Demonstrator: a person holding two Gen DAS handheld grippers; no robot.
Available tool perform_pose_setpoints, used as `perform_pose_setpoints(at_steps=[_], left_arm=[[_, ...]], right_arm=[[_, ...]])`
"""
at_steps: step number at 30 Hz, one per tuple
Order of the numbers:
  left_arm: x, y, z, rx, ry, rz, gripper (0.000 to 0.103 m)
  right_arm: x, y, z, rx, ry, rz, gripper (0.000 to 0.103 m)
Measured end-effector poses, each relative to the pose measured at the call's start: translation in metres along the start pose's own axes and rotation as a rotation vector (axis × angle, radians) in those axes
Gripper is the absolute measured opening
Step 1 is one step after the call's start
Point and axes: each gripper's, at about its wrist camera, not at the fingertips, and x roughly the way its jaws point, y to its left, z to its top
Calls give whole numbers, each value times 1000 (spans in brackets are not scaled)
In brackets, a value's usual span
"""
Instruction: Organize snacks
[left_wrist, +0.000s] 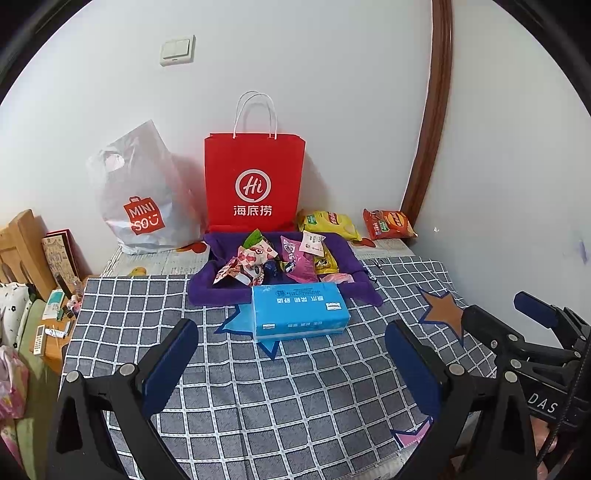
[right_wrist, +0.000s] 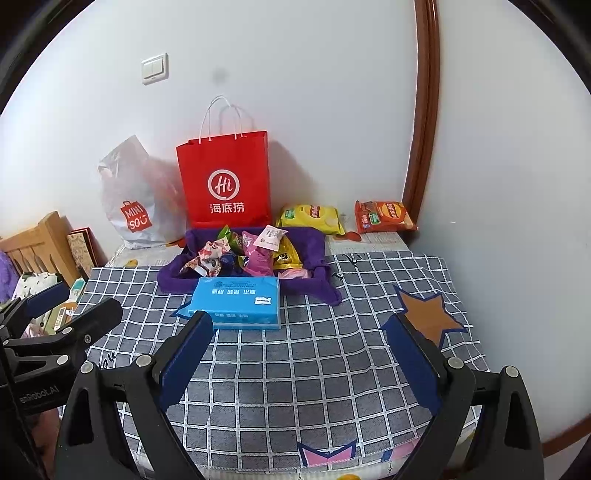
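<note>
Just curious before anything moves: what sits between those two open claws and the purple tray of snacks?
A blue tissue pack, lying against the purple tray; the left wrist view shows it.

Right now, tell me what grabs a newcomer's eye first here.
The red paper bag stands upright against the back wall, a white plastic bag beside it. In front, a purple tray holds mixed snack packets, with a blue tissue pack on the checked cloth before it.

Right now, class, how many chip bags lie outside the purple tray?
2: a yellow chip bag behind the purple tray, and an orange chip bag by the right wall.
</note>
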Motion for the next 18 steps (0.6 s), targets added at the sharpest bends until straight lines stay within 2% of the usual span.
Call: perform_pose_setpoints(at_steps=[18], left_arm=[[-1, -3, 1, 7, -3, -2, 102]], right_arm=[[-4, 1, -1, 4, -8, -2, 94]])
